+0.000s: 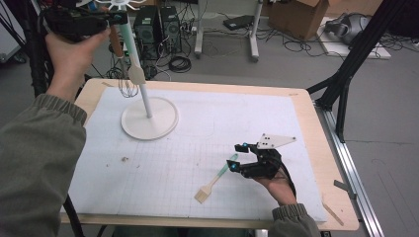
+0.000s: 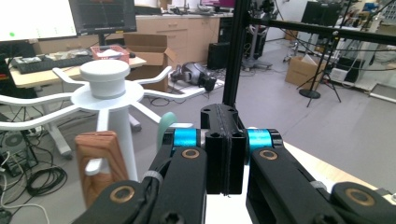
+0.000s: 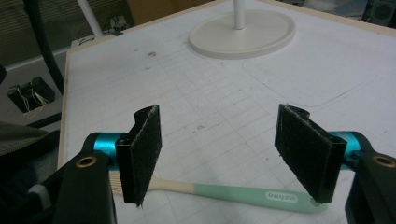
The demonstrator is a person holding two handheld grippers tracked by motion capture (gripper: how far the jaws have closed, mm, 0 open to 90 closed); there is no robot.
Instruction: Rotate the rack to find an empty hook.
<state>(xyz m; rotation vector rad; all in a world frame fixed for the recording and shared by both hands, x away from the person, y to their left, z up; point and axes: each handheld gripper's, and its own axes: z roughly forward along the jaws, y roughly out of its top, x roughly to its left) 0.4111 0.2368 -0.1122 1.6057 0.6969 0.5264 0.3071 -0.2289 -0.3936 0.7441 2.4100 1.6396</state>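
- Utensils [image 1: 129, 66] already hang on the white rack [image 1: 148, 118] at the frame's upper left, where the left gripper [image 1: 116, 19] sits with jaws pressed together, apparently empty.
- Pastry brush [image 1: 215, 181] lies on the mat at lower centre, not yet hung.
- Right gripper [image 1: 236, 155] hovers over its handle, jaws spread.

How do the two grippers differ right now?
The left gripper is raised high beside the top of the white stand, jaws closed together; the right gripper sits low over the mat, jaws wide apart over a green-handled brush. Both have black jaws and blue fittings.
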